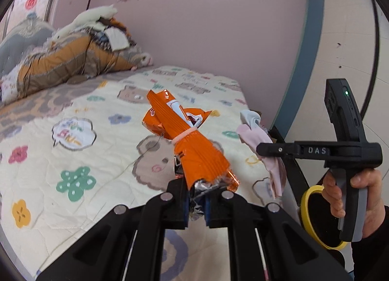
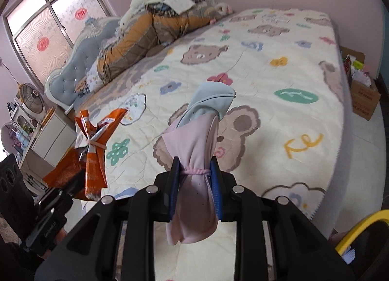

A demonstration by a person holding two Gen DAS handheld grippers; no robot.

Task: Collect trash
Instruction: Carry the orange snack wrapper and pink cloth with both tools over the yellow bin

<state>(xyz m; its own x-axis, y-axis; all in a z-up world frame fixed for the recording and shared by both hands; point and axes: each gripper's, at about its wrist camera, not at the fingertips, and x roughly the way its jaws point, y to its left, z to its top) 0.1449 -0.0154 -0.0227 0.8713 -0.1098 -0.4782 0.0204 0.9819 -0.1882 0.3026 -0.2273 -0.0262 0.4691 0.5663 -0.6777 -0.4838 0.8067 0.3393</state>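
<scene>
At the bottom centre of the left-wrist view, my left gripper (image 1: 196, 202) is clamped narrow on the torn foil end of an orange snack bag (image 1: 187, 140) bound at its waist with a rubber band (image 1: 184, 135); the bag sticks up and away, held above the bed. At the bottom centre of the right-wrist view, my right gripper (image 2: 195, 189) pinches a pink-and-blue cloth bundle (image 2: 199, 149) tied with a pink band, its blue-padded fingers (image 2: 174, 191) pressing both sides of the knot. At the right edge of the left view, my right hand (image 1: 350, 196) squeezes that tool's handle. Just past it, at the lower right of both views, shows the yellow rim of a black bin (image 1: 306, 210), which I take to be where the trash goes. Beyond, the cartoon bear quilt (image 1: 102, 154) fills the middle of each frame, with no other litter I can make out on it. Farther back, upper left, lies a heap of orange bedding (image 1: 70, 62) against the pink wall. I judge both pieces picked up, with dropping them into the bin left.
</scene>
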